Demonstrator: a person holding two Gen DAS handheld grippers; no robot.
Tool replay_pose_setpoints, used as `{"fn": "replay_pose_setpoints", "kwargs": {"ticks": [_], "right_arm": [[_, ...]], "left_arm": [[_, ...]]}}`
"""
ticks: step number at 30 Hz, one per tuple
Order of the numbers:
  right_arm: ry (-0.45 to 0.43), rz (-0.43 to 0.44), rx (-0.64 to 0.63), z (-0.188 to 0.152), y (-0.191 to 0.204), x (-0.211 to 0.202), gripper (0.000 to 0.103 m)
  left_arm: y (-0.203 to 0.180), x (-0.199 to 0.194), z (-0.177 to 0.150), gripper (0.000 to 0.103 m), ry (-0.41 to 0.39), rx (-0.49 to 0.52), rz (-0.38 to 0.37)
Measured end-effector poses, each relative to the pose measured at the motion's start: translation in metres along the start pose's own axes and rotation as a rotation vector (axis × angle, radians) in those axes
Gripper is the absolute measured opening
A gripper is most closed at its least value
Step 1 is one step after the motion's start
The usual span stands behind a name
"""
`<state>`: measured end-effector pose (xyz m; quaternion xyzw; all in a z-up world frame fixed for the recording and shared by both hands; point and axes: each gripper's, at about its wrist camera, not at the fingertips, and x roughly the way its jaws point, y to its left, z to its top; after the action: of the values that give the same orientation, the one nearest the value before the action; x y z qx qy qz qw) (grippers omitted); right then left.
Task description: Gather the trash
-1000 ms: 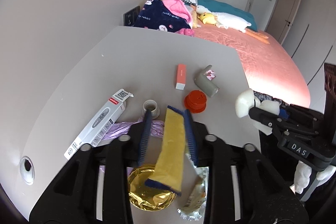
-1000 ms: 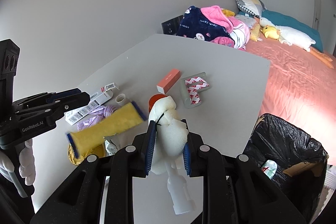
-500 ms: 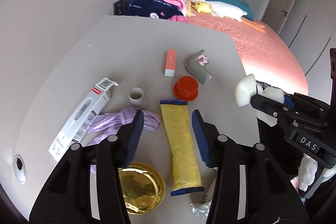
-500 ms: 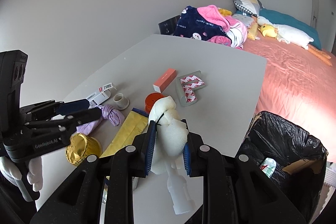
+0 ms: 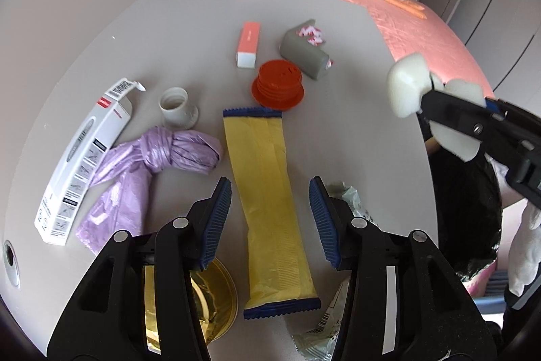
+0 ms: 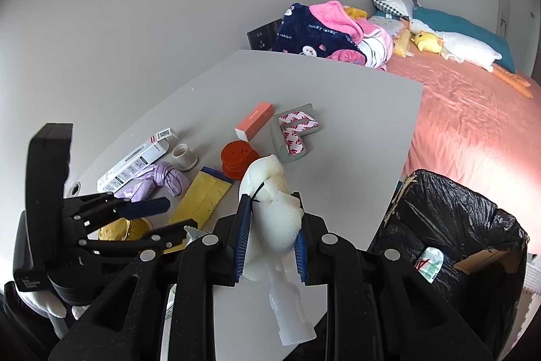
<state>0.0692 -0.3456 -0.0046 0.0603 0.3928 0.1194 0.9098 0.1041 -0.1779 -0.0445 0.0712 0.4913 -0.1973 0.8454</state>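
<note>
My left gripper [image 5: 270,222] is open and empty above a yellow wrapper [image 5: 267,192] that lies flat on the grey table [image 5: 189,22]. My right gripper [image 6: 270,242] is shut on a piece of white foam [image 6: 270,202] and holds it over the table's near edge; the foam also shows in the left wrist view [image 5: 409,83]. The left gripper also shows in the right wrist view [image 6: 165,222]. A black-lined trash bin [image 6: 449,235] stands on the floor to the right of the table.
On the table lie a purple knotted bag [image 5: 148,164], a white box [image 5: 84,154], a white cap [image 5: 177,104], an orange lid [image 5: 279,83], an orange box [image 5: 248,44], a grey bracket [image 5: 304,48], a gold foil cup [image 5: 216,293] and a crumpled wrapper [image 5: 351,202]. A bed [image 6: 473,110] stands behind.
My left gripper opened and let the yellow wrapper drop flat onto the table. The right gripper kept the foam and barely moved.
</note>
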Motion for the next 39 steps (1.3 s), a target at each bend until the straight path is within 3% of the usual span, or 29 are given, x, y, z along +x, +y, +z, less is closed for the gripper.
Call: {"fn": "replay_pose_setpoints", "kwargs": {"ticks": [9, 17, 27, 39], "right_arm": [[-0.003, 0.0, 0.01, -0.002, -0.006, -0.001, 0.025], [-0.014, 0.001, 0.02, -0.003, -0.012, -0.007, 0.025], [-0.052, -0.017, 0.048, -0.002, -0.029, -0.028, 0.025], [-0.1, -0.078, 0.102, -0.011, -0.066, -0.065, 0.025]], "left_arm": [[-0.006, 0.011, -0.009, 0.043, 0.033, 0.025, 0.037], [-0.006, 0.007, -0.006, 0.023, 0.007, 0.026, 0.066], [-0.012, -0.033, 0.02, 0.022, -0.095, 0.016, 0.067], [-0.079, -0.045, 0.042, 0.022, -0.143, 0.118, -0.019]]}}
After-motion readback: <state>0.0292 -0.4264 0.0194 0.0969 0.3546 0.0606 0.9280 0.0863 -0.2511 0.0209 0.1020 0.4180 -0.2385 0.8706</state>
